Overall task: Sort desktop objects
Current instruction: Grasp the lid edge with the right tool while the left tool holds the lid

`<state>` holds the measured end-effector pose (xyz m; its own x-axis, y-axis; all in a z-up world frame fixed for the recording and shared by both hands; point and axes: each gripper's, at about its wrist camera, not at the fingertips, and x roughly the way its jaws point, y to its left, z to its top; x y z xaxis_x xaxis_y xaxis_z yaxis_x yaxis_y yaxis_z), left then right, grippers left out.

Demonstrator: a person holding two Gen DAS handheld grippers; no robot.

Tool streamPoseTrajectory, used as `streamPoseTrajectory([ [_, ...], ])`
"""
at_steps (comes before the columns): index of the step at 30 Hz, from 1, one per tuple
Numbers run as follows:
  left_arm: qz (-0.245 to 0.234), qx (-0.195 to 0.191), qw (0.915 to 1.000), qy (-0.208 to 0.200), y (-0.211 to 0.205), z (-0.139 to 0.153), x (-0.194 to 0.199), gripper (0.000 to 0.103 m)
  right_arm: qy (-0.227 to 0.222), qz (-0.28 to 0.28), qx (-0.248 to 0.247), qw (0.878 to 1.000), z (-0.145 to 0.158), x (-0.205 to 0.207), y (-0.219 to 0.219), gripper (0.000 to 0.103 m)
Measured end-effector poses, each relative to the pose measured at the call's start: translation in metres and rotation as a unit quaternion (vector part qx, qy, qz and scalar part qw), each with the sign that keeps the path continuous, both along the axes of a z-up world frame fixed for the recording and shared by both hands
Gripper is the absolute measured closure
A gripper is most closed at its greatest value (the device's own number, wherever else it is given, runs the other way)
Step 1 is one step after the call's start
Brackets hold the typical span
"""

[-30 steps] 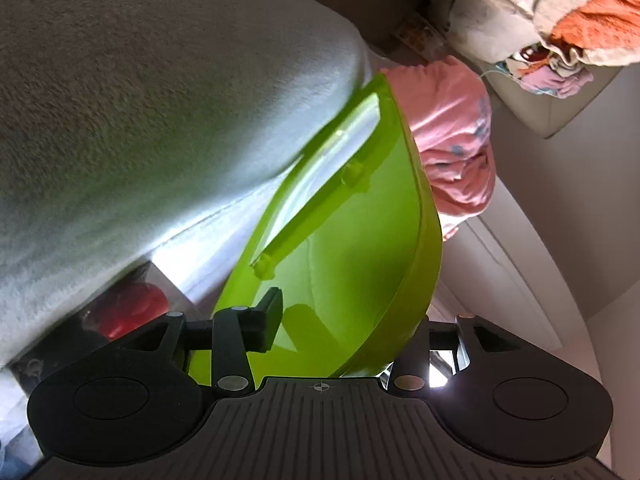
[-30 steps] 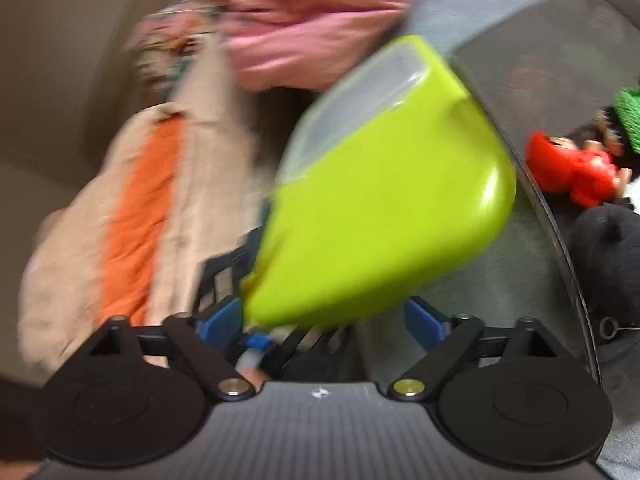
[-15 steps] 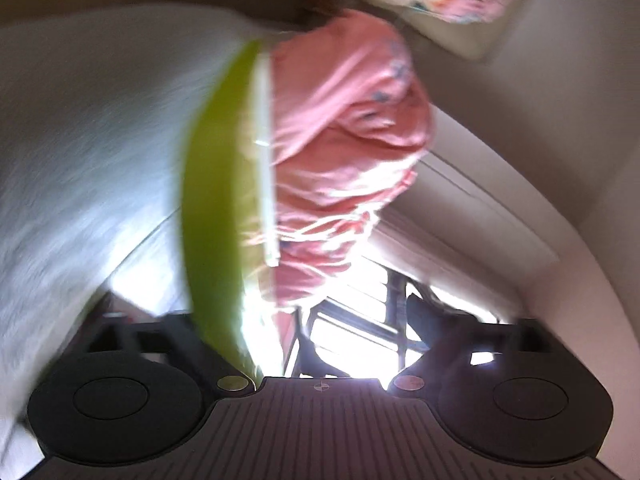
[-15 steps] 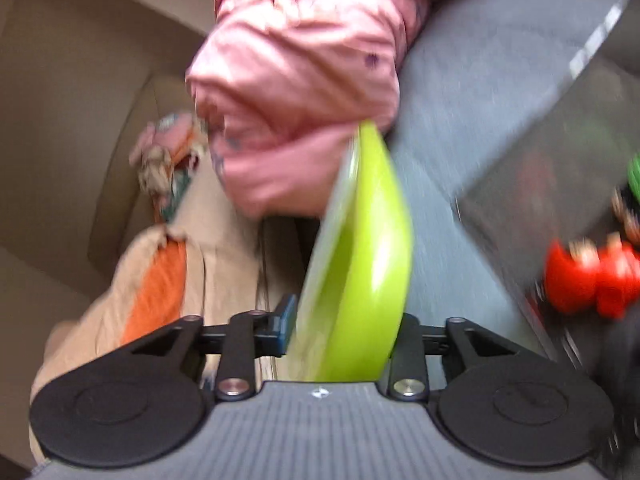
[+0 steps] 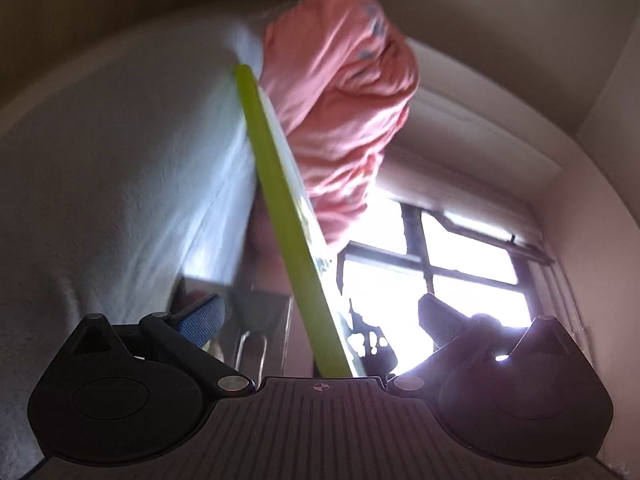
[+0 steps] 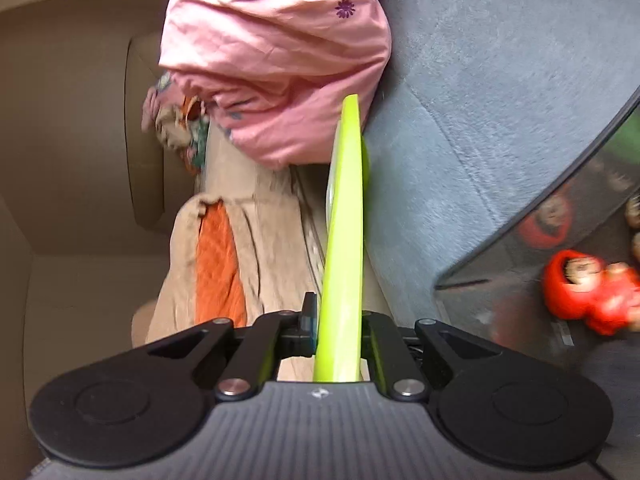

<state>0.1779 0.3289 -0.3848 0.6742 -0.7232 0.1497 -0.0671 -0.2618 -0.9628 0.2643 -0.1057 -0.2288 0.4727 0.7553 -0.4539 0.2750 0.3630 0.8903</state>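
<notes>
Right wrist view: right gripper [image 6: 340, 334] clamped on lime-green lid [image 6: 345, 248], edge-on, running straight fwd from btwn the fingers. Pink cloth [image 6: 276, 64] ahead-left, grey cushion [image 6: 480, 100] ahead-right, red doll [image 6: 588, 292] far right on glass tabletop [image 6: 560, 248]. Left wrist view: left gripper [image 5: 320, 320] spread wide, gripping nothing; same lid [image 5: 280, 208] passes btwn the fingers w/o touching either pad, blue pad [image 5: 202, 316] well left of it. Window [image 5: 432, 272] ahead-right.
</notes>
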Motion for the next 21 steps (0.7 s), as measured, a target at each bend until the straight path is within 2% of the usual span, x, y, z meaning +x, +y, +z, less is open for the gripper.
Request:
streamPoseTrajectory([
  [4, -0.097, 0.026, 0.9949, 0.003, -0.041, 0.023, 0.053, 0.0, 0.0, 0.038, 0.02, 0.999, 0.027, -0.025, -0.039, 0.09],
  [6, -0.157, 0.07, 0.9847, 0.03, -0.072, 0.04, 0.077, 0.0, -0.013, 0.059, 0.023, 0.998, 0.041, -0.044, -0.058, 0.088],
  [7, -0.17, 0.093, 0.9804, 0.036, -0.083, 0.05, 0.083, 0.0, -0.016, 0.062, 0.026, 0.998, 0.046, -0.054, -0.066, 0.087],
  [11, -0.165, 0.142, 0.9761, 0.001, -0.118, 0.098, 0.072, 0.001, -0.037, 0.082, 0.037, 0.995, 0.056, -0.089, -0.108, 0.087],
  [13, -0.172, 0.155, 0.9727, -0.017, -0.132, 0.117, 0.056, 0.006, -0.051, 0.086, 0.047, 0.994, 0.058, -0.106, -0.132, 0.087],
  [15, -0.182, 0.182, 0.966, -0.024, -0.151, 0.135, 0.038, 0.025, -0.064, 0.082, 0.062, 0.993, 0.058, -0.12, -0.159, 0.086],
  [17, -0.198, 0.197, 0.9599, -0.026, -0.17, 0.145, 0.022, 0.032, -0.07, 0.082, 0.059, 0.992, 0.053, -0.128, -0.186, 0.087],
  [19, -0.206, 0.229, 0.9514, -0.007, -0.193, 0.148, 0.012, 0.033, -0.068, 0.078, 0.048, 0.993, 0.044, -0.134, -0.211, 0.09],
  [21, -0.216, 0.266, 0.9393, 0.023, -0.213, 0.143, 0.006, 0.044, -0.06, 0.067, 0.038, 0.995, 0.031, -0.139, -0.232, 0.09],
])
